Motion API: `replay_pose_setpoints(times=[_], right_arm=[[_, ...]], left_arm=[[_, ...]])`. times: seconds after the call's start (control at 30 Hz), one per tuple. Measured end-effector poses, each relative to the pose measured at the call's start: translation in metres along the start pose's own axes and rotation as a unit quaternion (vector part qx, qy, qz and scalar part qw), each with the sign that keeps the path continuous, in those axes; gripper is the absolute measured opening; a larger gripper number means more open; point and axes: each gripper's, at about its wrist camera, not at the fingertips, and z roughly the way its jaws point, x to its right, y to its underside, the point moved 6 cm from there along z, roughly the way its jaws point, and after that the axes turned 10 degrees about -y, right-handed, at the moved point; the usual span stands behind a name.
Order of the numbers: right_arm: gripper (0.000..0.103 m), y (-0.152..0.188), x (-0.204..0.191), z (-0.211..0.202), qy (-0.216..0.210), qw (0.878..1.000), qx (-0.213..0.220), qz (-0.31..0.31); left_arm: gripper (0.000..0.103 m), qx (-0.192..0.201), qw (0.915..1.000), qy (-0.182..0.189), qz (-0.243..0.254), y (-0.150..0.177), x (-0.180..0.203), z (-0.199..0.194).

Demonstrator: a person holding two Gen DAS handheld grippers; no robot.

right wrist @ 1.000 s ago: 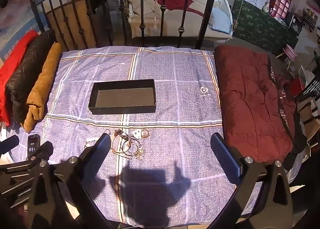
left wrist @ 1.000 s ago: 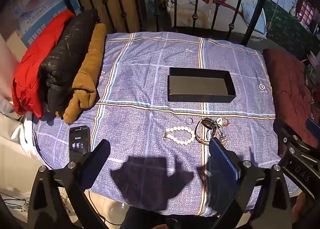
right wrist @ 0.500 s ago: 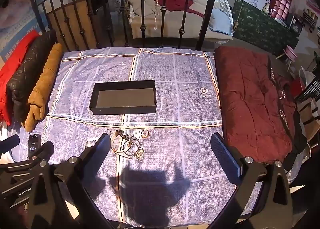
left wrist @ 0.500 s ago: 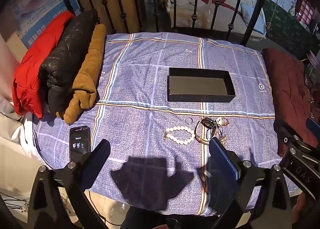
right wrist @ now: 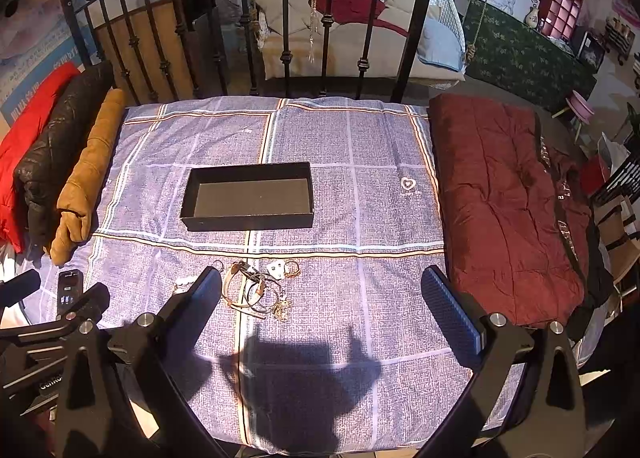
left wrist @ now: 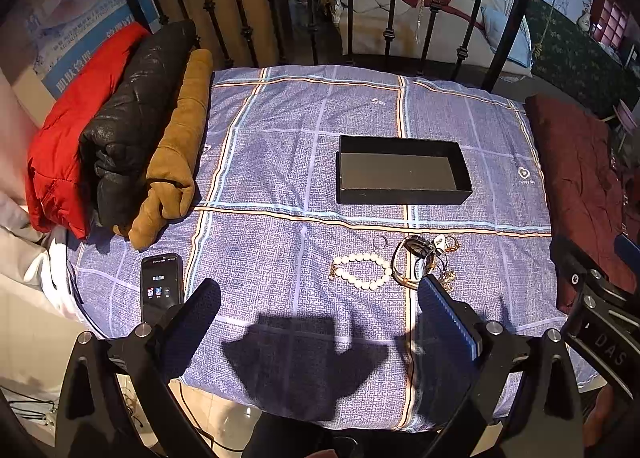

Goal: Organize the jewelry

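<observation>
I hold my left hand-held gripper [left wrist: 318, 308] wide above the near edge of the bed [left wrist: 280, 161], with nothing in it. My right hand-held gripper [right wrist: 322, 298] is wide too and holds nothing. The white bead bracelet [left wrist: 362, 270] lies at 12 o'clock from my left one. The pile of bangles and rings [right wrist: 260, 290] lies just beside it, at 3 o'clock. The black box [right wrist: 250, 195] sits farther off, at 12 o'clock from the pile.

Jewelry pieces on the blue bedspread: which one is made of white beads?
The white bead bracelet, a closed loop of round beads lying flat at the left end of the jewelry group. The pieces to its right, the tangled bangles, are metal bands and chains, not beads.
</observation>
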Motion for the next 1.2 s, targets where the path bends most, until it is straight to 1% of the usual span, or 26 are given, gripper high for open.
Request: replay_pose_setpoints(times=[1.2], right_arm=[[0.099, -0.0036, -0.0004, 0.002, 0.001, 1.0, 0.0, 0.001]], left_arm=[[0.097, -0.004, 1.0, 0.0, 0.002, -0.0056, -0.0027, 0.0023]])
